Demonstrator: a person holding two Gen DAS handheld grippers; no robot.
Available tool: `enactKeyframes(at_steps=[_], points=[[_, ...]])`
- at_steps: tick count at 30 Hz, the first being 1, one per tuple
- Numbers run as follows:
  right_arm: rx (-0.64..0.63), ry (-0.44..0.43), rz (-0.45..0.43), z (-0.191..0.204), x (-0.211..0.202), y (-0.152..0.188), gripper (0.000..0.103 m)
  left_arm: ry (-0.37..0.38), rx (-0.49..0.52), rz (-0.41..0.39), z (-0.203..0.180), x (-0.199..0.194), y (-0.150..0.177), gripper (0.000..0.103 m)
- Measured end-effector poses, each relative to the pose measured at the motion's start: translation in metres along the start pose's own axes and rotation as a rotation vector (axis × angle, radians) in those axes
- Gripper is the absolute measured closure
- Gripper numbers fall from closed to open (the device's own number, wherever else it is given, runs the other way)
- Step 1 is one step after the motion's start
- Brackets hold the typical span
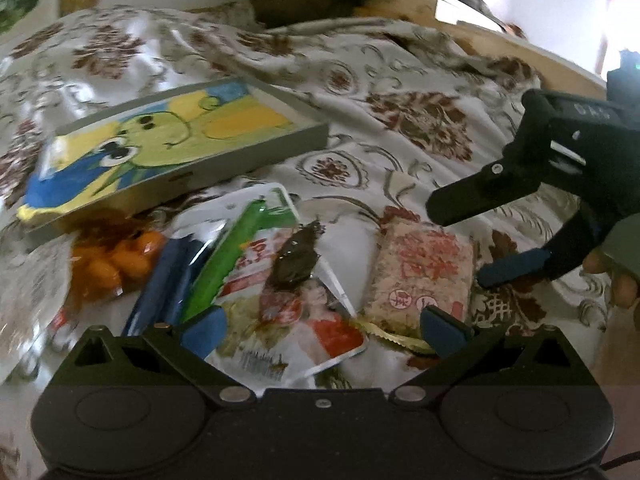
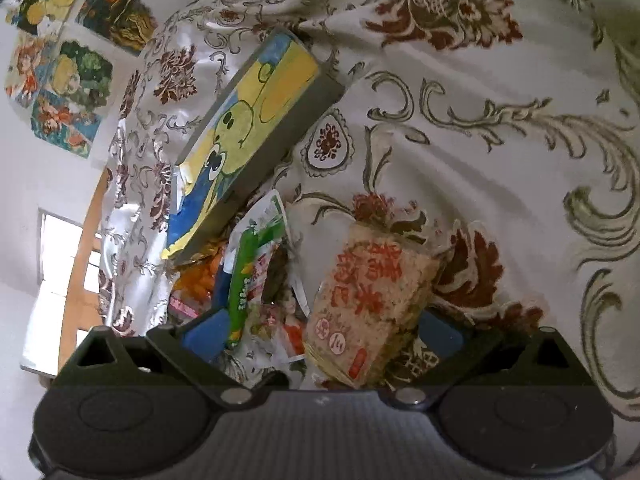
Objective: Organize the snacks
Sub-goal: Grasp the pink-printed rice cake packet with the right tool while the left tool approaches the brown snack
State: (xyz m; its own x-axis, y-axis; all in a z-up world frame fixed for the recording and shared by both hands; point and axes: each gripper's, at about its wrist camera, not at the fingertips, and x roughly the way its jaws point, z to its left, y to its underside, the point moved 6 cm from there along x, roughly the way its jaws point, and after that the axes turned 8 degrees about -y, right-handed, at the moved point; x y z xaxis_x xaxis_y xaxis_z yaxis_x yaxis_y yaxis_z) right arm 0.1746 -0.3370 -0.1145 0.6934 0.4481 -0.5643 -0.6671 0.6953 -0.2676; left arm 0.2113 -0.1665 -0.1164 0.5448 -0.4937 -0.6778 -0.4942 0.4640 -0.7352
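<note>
Grippers left (image 1: 324, 330) and right (image 2: 320, 334) both spread | rice cake (image 2: 372, 300) (possibly untouched) between right fingers

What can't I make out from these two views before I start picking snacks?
- Orange snack bag: mostly hidden under the painted box in the left wrist view; blurred.
- Blue packet: its lower end is covered by the left gripper; label unreadable.
- Box interior: not visible in either view.
- Rice cracker pack: near end cut off by the right gripper body.
- Printed text on the snacks: too blurred to read.
</note>
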Motion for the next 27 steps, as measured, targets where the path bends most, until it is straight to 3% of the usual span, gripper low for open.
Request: enactKeyframes(at_steps=[12, 15, 22, 27], points=[[0.032, 0.032, 0.009, -0.011, 0.024, -0.004, 0.0, 0.014, -0.057, 0.084, 0.019, 0.04, -0.008, 0.007], [0.031, 0.0, -0.013, -0.009, 0.021, -0.005, 0.003, 0.007, -0.052, 0.092, 0.02, 0.039, -0.01, 0.014], [0.006, -0.076, -0.075, -0.001, 0.01, -0.012, 0.013, -0.01, -0.02, 0.123, 0.028, 0.034, -0.01, 0.045], [-0.049, -0.11, -0.093, 0.01, 0.009, -0.013, 0.018, -0.023, 0.006, 0.155, 0.026, 0.037, -0.013, 0.046]])
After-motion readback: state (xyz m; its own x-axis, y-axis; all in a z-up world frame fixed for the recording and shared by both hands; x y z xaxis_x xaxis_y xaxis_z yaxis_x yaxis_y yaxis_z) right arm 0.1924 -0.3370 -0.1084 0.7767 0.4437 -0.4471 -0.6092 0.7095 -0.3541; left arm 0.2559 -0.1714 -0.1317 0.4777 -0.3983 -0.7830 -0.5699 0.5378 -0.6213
